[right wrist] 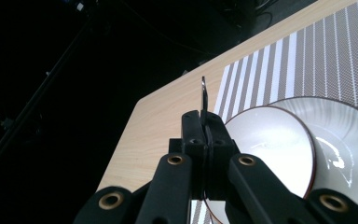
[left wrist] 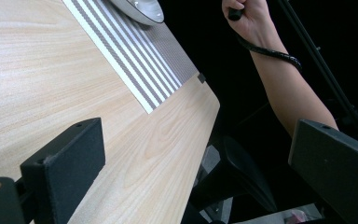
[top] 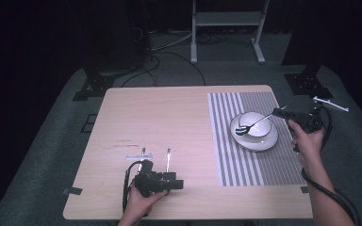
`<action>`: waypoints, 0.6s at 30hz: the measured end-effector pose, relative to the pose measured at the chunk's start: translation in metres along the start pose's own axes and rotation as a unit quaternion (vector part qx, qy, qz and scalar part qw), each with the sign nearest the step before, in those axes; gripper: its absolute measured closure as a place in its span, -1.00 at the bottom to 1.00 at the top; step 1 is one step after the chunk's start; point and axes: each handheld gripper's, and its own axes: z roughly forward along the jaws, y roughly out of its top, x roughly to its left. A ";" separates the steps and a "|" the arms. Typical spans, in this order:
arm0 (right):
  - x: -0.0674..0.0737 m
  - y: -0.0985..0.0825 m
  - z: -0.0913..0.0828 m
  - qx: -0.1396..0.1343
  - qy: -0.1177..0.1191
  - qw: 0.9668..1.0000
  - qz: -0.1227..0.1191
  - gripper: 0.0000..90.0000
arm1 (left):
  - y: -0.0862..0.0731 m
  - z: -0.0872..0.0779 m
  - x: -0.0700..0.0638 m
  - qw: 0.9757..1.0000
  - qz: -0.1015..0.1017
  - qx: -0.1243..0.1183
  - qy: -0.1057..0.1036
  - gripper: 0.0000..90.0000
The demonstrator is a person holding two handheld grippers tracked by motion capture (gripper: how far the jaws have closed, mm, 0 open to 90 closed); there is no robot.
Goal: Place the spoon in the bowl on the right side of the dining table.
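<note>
Left gripper: nearest me in the high view, my left gripper (top: 154, 160) rests on the table's near edge, held in my left hand (top: 141, 200); its jaws stand wide apart with nothing between them, as the left gripper view shows.
Table: I see a pale wood top (top: 160, 117) with rounded corners and faint scuffs near the middle; bits of dark tape sit at its near corners.
Mat: a grey mat (top: 245, 160) with white stripes covers the table's right part, running from the near side to the far edge.
Right gripper: my right gripper (top: 279, 112) hangs above the mat's right side, gripped by my right hand (top: 306, 139), jaws clamped on the spoon's handle.
Spoon: the spoon (top: 252, 125) slants down leftward from the jaws, its dark bowl end inside the bowl; whether it touches I cannot tell.
Bowl: a white bowl (top: 259, 123) sits on a white plate (top: 264, 141), on the mat's far half.
Floor: grey carpet (top: 52, 141) surrounds the table, with black cables trailing behind it.
Room: farther back stands a white frame (top: 226, 28) on two legs, with dark stands at either side against a black backdrop.
</note>
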 end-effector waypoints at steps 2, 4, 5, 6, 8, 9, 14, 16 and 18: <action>-0.001 0.001 -0.002 -0.003 -0.004 1.000 -0.002 0.98 | 0.000 0.000 0.000 1.000 0.000 -0.001 0.000 -0.95; -0.001 0.001 -0.002 -0.005 -0.004 1.000 0.001 0.98 | 0.000 0.000 0.000 1.000 0.000 -0.001 0.000 -0.95; -0.001 0.002 -0.003 -0.007 -0.007 1.000 0.000 0.98 | 0.000 0.000 0.000 1.000 0.000 0.000 0.000 -0.95; -0.002 0.003 -0.005 -0.013 -0.012 1.000 -0.001 0.98 | 0.000 0.000 0.000 1.000 0.000 0.000 0.000 -0.95; -0.003 0.004 -0.005 -0.017 -0.014 1.000 -0.001 0.98 | 0.000 0.000 0.000 1.000 0.001 0.001 0.000 -0.95; -0.003 0.004 -0.006 -0.018 -0.016 1.000 0.001 0.98 | 0.000 0.000 0.000 1.000 0.000 0.000 0.000 -0.95; -0.005 0.005 -0.008 -0.025 -0.024 0.999 0.006 0.98 | 0.000 -0.001 0.000 1.000 0.000 -0.002 -0.001 -0.95; -0.008 0.005 -0.010 -0.031 -0.029 0.999 0.009 0.98 | 0.000 -0.001 0.000 1.000 0.000 -0.001 -0.001 -0.95; -0.009 0.005 -0.010 -0.031 -0.030 0.999 0.008 0.98 | 0.000 -0.001 0.000 1.000 0.000 -0.001 -0.001 -0.95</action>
